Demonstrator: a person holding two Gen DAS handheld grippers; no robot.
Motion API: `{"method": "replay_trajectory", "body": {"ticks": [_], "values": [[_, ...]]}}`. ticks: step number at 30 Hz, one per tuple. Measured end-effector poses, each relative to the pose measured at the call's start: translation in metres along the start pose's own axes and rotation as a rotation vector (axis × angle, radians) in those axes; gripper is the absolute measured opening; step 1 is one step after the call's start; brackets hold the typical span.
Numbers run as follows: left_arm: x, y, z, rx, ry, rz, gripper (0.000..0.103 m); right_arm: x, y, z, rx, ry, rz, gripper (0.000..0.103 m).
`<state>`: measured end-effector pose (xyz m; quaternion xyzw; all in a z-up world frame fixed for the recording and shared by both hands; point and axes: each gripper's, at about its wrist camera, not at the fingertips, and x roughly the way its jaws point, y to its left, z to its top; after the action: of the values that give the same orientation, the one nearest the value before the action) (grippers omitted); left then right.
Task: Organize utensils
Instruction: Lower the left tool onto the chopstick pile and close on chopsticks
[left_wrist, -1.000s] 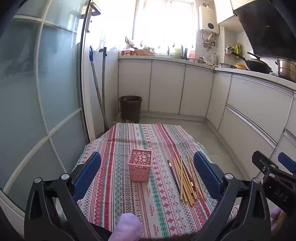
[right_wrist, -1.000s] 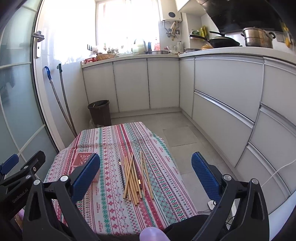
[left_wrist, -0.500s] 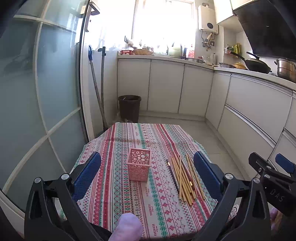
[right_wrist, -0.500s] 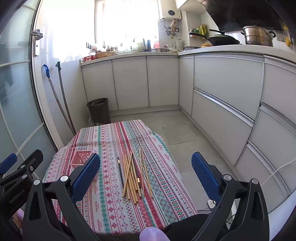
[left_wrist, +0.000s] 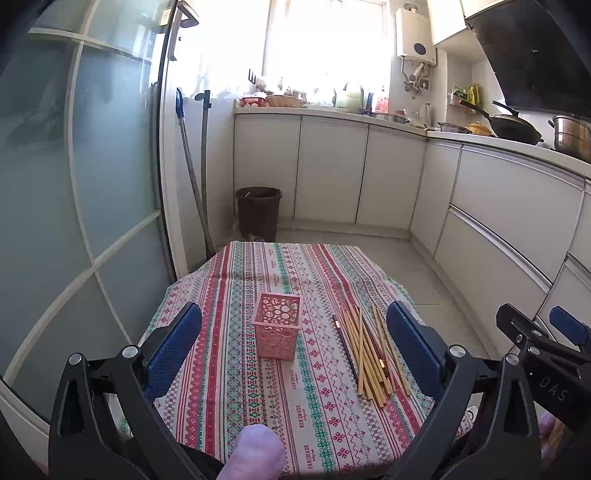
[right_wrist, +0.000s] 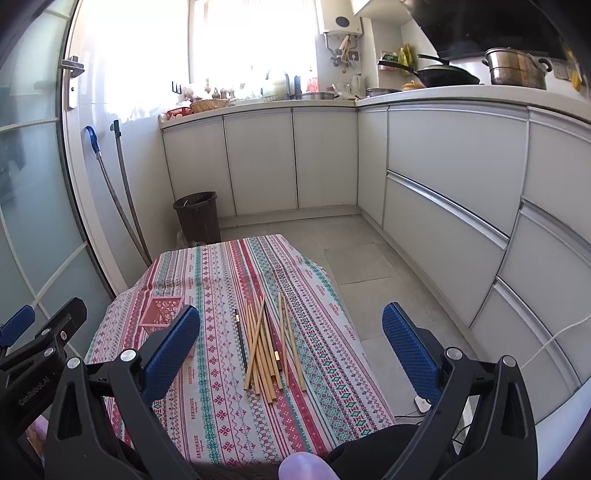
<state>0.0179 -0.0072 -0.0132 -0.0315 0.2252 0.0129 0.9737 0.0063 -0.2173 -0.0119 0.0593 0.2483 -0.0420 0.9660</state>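
Lying loose chopsticks (right_wrist: 266, 347), pink basket (left_wrist: 277, 325) beside

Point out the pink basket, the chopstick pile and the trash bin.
pink basket (left_wrist: 276, 338), left wrist view, front wall.
chopstick pile (right_wrist: 264, 341), right wrist view, middle of the bundle.
trash bin (left_wrist: 258, 216), left wrist view, front side.

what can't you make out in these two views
- Basket: in the right wrist view, its near side is hidden behind a right gripper finger; whether it is empty is unclear.
- Chopsticks: the pile overlaps, so no count; in the left wrist view, a left gripper finger covers its right edge.
- Windowsill items: washed out by glare.
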Motion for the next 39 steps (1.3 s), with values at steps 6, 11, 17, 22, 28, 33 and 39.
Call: {"method": "replay_trajectory", "body": {"ticks": [6, 11, 17, 22, 28, 33, 39], "values": [[0.002, 0.001, -0.001, 0.001, 0.003, 0.000, 0.096, 0.001, 0.000, -0.001, 0.002, 0.006, -0.002, 0.096], [0.004, 0.001, -0.002, 0.002, 0.004, 0.002, 0.096, 0.002, -0.001, -0.001, 0.003, 0.011, -0.003, 0.096], [0.005, 0.001, -0.004, 0.002, 0.005, 0.003, 0.096, 0.003, -0.002, -0.001, 0.003, 0.010, -0.003, 0.096], [0.006, 0.001, -0.005, 0.004, 0.008, 0.005, 0.096, 0.004, -0.002, -0.001, 0.002, 0.015, -0.005, 0.096], [0.014, 0.002, -0.006, -0.007, 0.041, 0.012, 0.096, 0.009, -0.005, -0.003, 0.009, 0.025, -0.014, 0.096], [0.039, 0.008, -0.012, -0.037, 0.157, 0.036, 0.096, 0.020, -0.011, -0.003, 0.032, 0.058, -0.017, 0.096], [0.102, -0.002, -0.041, 0.035, 0.518, -0.019, 0.096, 0.061, -0.033, 0.010, 0.186, 0.191, 0.090, 0.096]]}}
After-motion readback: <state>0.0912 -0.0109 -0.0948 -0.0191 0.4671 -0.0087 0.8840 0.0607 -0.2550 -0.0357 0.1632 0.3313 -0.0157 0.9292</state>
